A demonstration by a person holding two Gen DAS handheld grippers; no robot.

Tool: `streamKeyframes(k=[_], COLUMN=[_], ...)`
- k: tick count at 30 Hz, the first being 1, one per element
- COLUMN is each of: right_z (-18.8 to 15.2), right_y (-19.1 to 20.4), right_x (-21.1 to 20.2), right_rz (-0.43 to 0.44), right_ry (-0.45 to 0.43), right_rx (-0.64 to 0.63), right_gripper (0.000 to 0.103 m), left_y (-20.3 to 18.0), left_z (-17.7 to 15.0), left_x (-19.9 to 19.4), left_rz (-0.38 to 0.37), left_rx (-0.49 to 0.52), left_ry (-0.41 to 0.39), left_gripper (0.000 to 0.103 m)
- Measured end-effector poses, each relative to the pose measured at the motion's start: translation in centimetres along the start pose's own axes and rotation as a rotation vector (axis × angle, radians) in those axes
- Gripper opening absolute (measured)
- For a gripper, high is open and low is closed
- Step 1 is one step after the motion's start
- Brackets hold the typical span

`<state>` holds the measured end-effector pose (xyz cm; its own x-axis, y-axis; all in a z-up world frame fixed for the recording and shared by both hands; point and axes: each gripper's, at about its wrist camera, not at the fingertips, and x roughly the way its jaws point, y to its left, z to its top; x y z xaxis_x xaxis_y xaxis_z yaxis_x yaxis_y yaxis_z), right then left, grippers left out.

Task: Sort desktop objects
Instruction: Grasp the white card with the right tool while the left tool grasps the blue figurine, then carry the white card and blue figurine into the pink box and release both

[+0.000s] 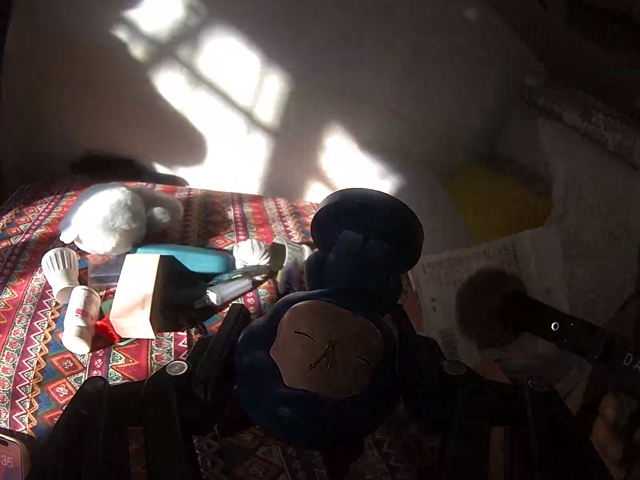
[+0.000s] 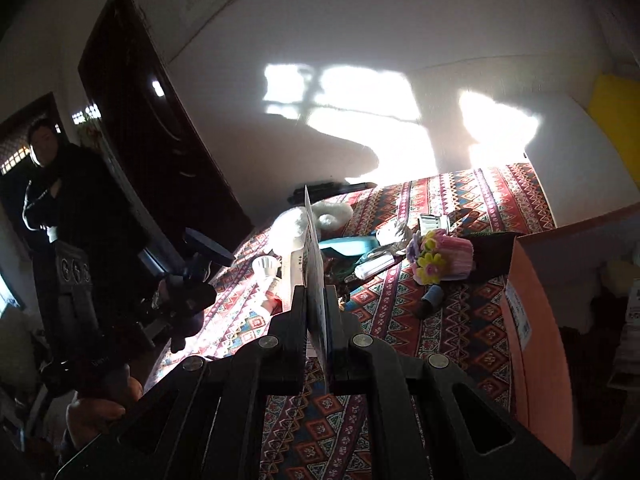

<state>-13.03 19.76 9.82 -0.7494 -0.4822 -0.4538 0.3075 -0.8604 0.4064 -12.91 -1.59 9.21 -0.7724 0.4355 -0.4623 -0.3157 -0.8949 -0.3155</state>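
My left gripper (image 1: 320,320) is shut on a dark blue figurine (image 1: 328,352) with a tan face and a round hat, held above the patterned tablecloth (image 1: 36,344); it also shows in the right wrist view (image 2: 188,296). My right gripper (image 2: 316,300) is shut on a thin white card (image 2: 314,264), seen edge-on and upright. On the cloth lies a pile: a white plush toy (image 1: 108,220), a light bulb (image 1: 60,268), a white bottle (image 1: 82,318), a teal case (image 1: 188,258), a small box (image 1: 140,300) and a pink flower pot (image 2: 444,260).
An orange cardboard box (image 2: 532,320) stands at the table's right edge. A printed paper sheet (image 1: 492,276) and a yellow object (image 1: 496,200) lie to the right. A person in black (image 2: 60,200) stands by a dark door (image 2: 152,128). A phone corner (image 1: 12,456) shows bottom left.
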Motion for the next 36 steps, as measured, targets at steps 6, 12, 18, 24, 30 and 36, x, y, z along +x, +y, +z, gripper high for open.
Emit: streamKeyframes(k=[6,12,18,24,30,36], right_z=[0.6,0.8,0.5,0.1,-0.6,-0.8], right_y=[-3.8,-9.2,-13.9,-17.4,-19.9,-21.1], right_x=[-8.0,-14.3,-17.3,-17.1,-15.4,-16.7], right_rz=[-0.091,-0.247,-0.394,-0.482,-0.576,-0.556], right_ry=[-0.142,-0.250,-0.291,-0.243,-0.167,-0.227], right_rx=[0.017,0.085,0.134,0.134,0.171,0.241], right_gripper=[0.007,0.007,0.007,0.007,0.049,0.072], left_y=[-8.5,-16.5,-22.4,-25.3,-24.1,-22.4], left_z=[0.7,0.3,-1.1,-2.9,-2.6,-1.7], left_x=[3.1,7.4,11.8,15.7,15.9,15.0], left_rz=[-0.110,-0.216,-0.275,-0.232,-0.174,-0.157], left_rx=[0.067,0.128,0.190,0.234,0.205,0.187], left_ry=[0.020,0.077,0.147,0.214,0.163,0.142], left_gripper=[0.058,0.058,0.058,0.065,0.097,0.097])
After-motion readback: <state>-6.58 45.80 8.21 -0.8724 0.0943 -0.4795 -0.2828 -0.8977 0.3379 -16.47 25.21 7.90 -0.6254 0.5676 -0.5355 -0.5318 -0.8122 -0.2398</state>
